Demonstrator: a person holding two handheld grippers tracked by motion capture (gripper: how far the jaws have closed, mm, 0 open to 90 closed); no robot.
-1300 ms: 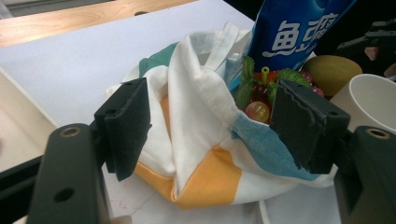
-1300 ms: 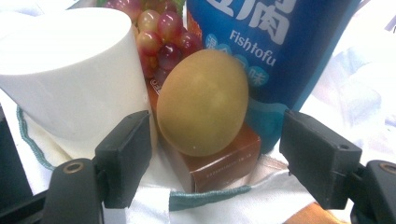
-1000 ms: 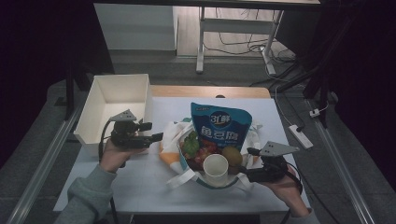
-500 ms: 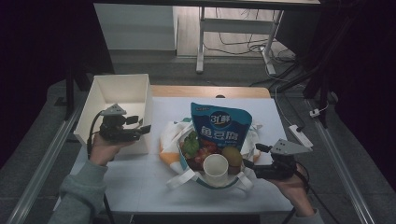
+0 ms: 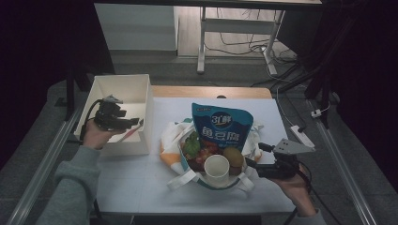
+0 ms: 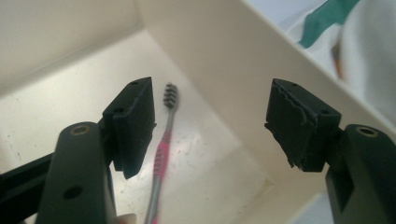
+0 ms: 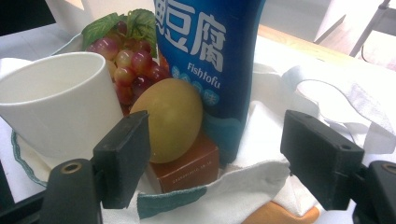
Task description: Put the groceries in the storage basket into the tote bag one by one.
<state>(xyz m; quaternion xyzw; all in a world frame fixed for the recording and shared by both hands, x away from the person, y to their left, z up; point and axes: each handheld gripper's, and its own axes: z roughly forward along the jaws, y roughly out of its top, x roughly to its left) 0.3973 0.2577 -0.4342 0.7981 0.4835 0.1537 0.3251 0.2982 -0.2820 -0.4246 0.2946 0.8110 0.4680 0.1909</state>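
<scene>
My left gripper (image 5: 133, 124) hangs open over the white box (image 5: 123, 85) at the table's left. A pink and grey toothbrush (image 6: 161, 156) lies on the box floor below the jaws, also seen as toothbrush (image 5: 131, 132). My right gripper (image 5: 248, 163) is open at the right side of a white tote bag (image 5: 180, 178). In the bag stand a blue fish tofu packet (image 5: 223, 126), a white paper cup (image 5: 217, 168), grapes (image 5: 202, 152) and a yellow-green fruit (image 7: 169, 119) on a brown box (image 7: 189, 168). The right gripper (image 7: 215, 154) points at the fruit and packet (image 7: 210, 51).
The white-topped table (image 5: 141, 187) has bare room in front of the bag and behind it. A white power strip (image 5: 300, 136) lies at the right edge. Metal rails (image 5: 42, 164) run along both sides of the table.
My left gripper has moved left from the bag to above the white box and has let go of the toothbrush, which now lies inside. The right gripper shifted slightly right.
</scene>
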